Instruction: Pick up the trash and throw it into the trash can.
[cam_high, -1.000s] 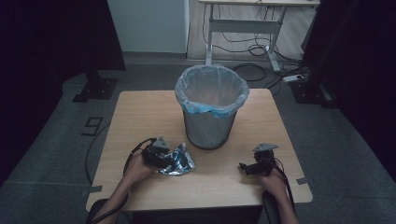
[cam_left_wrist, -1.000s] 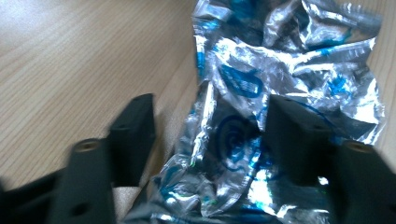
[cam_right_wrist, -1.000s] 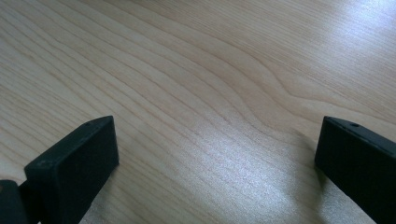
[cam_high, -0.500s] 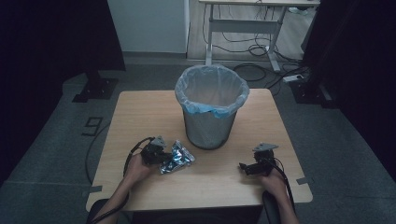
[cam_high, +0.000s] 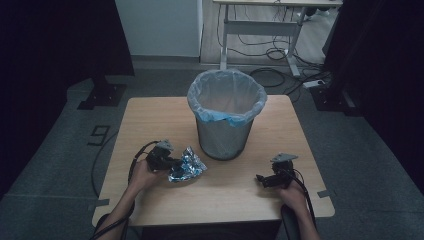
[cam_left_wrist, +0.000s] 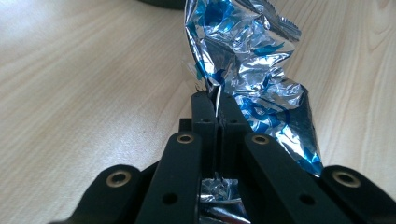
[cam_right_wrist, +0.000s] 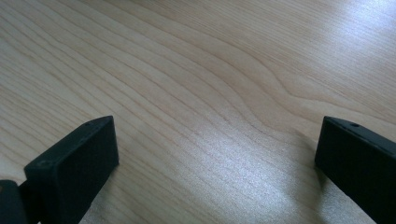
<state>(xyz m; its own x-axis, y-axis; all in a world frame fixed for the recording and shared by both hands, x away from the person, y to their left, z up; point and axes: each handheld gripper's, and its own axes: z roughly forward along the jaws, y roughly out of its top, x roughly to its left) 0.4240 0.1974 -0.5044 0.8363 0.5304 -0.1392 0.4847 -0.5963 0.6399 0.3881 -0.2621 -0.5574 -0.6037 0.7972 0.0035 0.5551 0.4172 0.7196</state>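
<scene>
Silver-and-blue foil wrapper (cam_high: 186, 165), crumpled, lies on the pale wooden counter (cam_high: 150, 120) in the lower left-centre of the high view, just beside the foot of a grey waste bin (cam_high: 223, 127). The left tongs (cam_high: 170, 164) are clenched on the wrapper's near edge; in the left gripper view the two black jaws stand pressed together with a thin fold of the wrapper (cam_left_wrist: 252, 70) pinched between them, the rest of the foil rising toward the upper right of that frame, and a scrap of foil also showing low between the jaw arms. The person's left hand (cam_high: 142, 175) holds these tongs from the lower left, a black cable looping off toward the counter's left edge.

The waste bin stands at the centre of the counter, upright, lined with a translucent bag (cam_high: 227, 92) whose rim folds over the top, with a blue band showing below the fold.

The right tongs (cam_high: 261, 179) sit low in the right half of the high view, well apart from the wrapper and to the lower right of the bin, held by the right hand (cam_high: 292, 192). They are released: in the right gripper view the jaws stand wide apart at the frame's lower left and lower right, with bare wood grain between them.
</scene>
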